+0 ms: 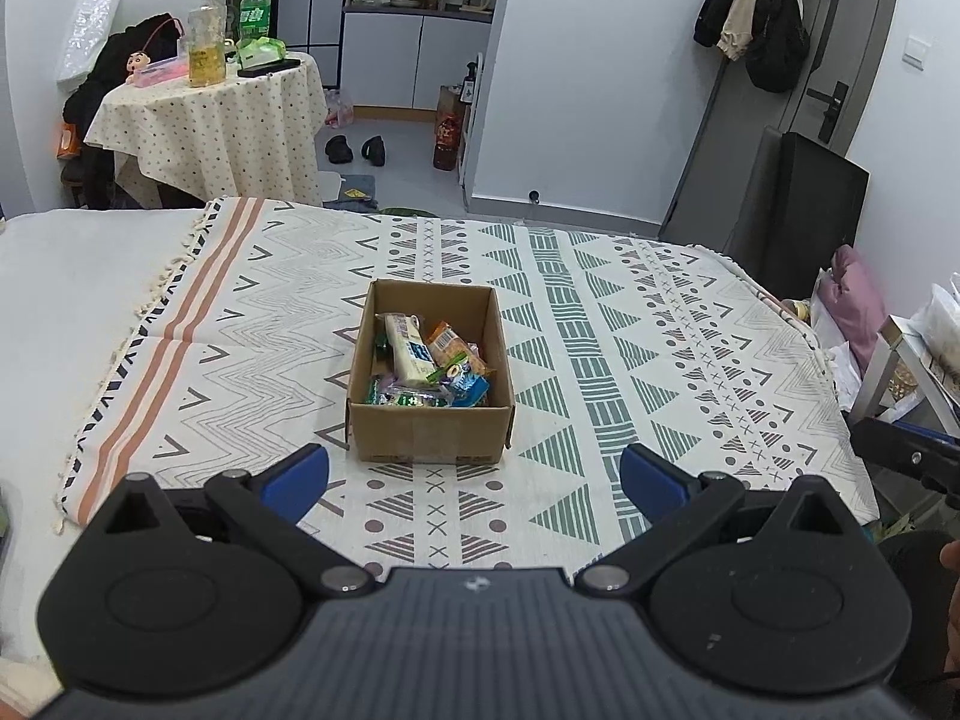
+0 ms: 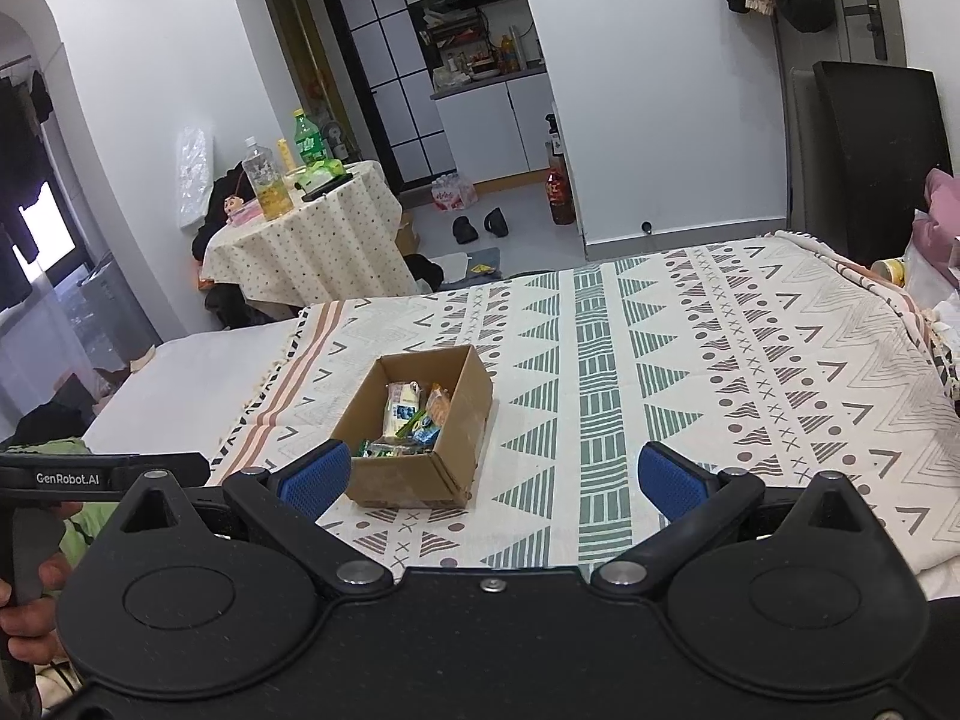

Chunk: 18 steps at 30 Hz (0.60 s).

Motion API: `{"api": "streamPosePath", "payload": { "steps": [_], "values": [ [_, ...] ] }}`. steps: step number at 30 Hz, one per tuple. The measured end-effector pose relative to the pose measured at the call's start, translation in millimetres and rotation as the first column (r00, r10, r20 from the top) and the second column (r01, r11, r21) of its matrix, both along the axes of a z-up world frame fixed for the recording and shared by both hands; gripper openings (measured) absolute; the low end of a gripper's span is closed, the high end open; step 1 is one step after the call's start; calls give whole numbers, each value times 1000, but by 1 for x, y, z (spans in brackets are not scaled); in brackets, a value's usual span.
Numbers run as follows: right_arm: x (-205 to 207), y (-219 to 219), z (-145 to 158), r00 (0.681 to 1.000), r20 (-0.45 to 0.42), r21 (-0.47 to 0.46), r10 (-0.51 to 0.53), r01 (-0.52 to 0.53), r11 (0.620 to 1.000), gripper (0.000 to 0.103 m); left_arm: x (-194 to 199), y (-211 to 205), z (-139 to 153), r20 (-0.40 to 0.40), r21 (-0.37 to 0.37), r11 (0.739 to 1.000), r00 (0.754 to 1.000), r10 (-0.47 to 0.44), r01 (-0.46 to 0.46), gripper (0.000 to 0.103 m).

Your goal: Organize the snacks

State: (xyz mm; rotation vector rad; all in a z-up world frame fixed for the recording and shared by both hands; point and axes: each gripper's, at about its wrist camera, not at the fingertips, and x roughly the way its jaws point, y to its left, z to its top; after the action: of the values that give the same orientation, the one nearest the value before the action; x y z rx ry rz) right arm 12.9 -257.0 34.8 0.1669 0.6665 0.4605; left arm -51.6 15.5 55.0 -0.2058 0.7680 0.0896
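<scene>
With every snack seemingly inside the cardboard box [image 1: 429, 372], both the left gripper [image 1: 474, 480] and right gripper [image 2: 492, 474] gape wide and empty, so sorting looks finished and withdrawal follows.

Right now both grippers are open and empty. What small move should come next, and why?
Probably ease the left gripper forward and down toward the cardboard box. The snack packets all lie inside it, none on the patterned cloth, and the box sits straight ahead of its open jaws.
</scene>
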Motion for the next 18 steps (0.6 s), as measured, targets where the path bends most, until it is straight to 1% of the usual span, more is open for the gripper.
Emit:
{"api": "streamPosePath", "payload": {
  "steps": [18],
  "values": [
    [-7,0,3,1000,10,-4,8,-8,1000,103,-6,-4,6,14,7,1000,1000,-12,12,103]
  ]
}}
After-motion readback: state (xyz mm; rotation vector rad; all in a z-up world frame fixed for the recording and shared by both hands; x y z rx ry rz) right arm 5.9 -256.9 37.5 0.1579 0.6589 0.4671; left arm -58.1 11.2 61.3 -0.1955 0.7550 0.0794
